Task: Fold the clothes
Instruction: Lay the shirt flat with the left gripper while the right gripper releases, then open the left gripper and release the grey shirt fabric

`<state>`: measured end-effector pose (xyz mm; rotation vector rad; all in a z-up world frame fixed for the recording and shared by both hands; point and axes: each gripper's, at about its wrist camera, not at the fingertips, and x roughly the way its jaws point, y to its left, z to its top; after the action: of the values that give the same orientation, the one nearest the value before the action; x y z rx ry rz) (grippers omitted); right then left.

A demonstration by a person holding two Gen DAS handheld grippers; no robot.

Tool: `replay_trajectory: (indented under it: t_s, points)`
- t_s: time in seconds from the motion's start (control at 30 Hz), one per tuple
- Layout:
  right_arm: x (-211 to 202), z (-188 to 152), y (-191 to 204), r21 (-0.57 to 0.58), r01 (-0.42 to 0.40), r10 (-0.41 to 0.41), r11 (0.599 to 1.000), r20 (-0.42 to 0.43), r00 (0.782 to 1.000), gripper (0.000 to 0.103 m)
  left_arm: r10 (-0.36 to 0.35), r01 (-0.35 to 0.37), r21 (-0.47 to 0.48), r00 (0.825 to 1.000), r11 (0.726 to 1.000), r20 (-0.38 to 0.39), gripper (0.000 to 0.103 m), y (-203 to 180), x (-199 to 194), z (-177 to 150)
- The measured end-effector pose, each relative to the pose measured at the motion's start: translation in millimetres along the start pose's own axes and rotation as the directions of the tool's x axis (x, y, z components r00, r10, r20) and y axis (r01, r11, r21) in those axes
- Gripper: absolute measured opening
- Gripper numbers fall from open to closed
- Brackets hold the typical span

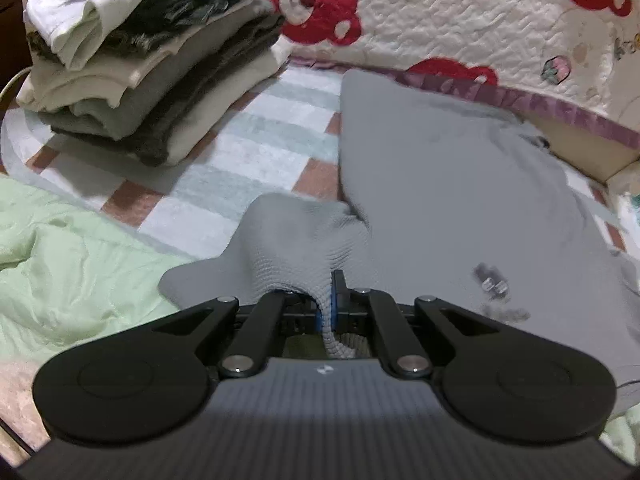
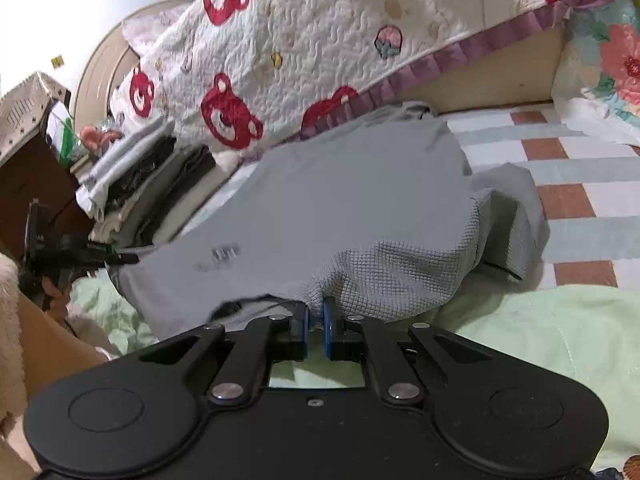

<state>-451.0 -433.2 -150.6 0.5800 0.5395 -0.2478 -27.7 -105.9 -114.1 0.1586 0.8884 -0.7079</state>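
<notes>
A grey waffle-knit shirt point(image 1: 440, 184) lies spread on the checked mat, running away toward the quilt; it also shows in the right wrist view point(image 2: 340, 208). My left gripper point(image 1: 327, 300) is shut on a pinch of its near left edge, with cloth bunched up over the jaws. My right gripper point(image 2: 318, 320) is shut on the near right edge of the same shirt, with the fabric lifted into a fold. The left gripper's black body point(image 2: 76, 252) shows at the far left of the right wrist view, holding the shirt's other corner.
A stack of folded clothes point(image 1: 132, 64) stands at the back left on the checked mat point(image 1: 248, 148). A quilt with red bears point(image 1: 460, 12) hangs behind. A light green blanket point(image 1: 60, 264) lies at the near side. A brown cabinet point(image 2: 28, 184) stands far left.
</notes>
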Motion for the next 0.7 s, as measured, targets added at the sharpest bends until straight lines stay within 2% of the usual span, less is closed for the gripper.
replay_trajectory:
  t_s: [0.13, 0.3, 0.4, 0.53, 0.7]
  points:
    - [-16.9, 0.2, 11.0, 0.028, -0.074, 0.073, 0.997, 0.022, 0.997, 0.008, 0.006, -0.007, 0.014, 1.000, 1.000, 0.018, 0.003, -2.0, -15.2, -0.9]
    - [-32.8, 9.9, 34.4, -0.021, -0.116, 0.116, 0.993, 0.004, 0.993, 0.008, 0.055, -0.058, 0.070, 0.998, 0.996, 0.043, 0.003, -1.9, -41.2, -3.5]
    - [-34.6, 2.9, 37.9, -0.040, -0.128, 0.127, 0.991, -0.042, 0.991, 0.008, 0.103, -0.103, 0.099, 0.995, 0.990, 0.013, 0.003, 3.3, -37.4, -15.0]
    - [-29.8, -13.4, 31.7, -0.011, -0.119, 0.117, 0.993, -0.095, 0.989, 0.008, 0.098, -0.095, 0.079, 0.995, 0.992, -0.030, 0.003, 12.2, -29.0, -25.2]
    - [-26.1, -19.2, 31.7, -0.009, -0.128, 0.126, 0.992, -0.102, 0.987, 0.008, 0.110, -0.105, 0.118, 0.993, 0.987, -0.041, 0.003, 5.4, -27.7, -23.7]
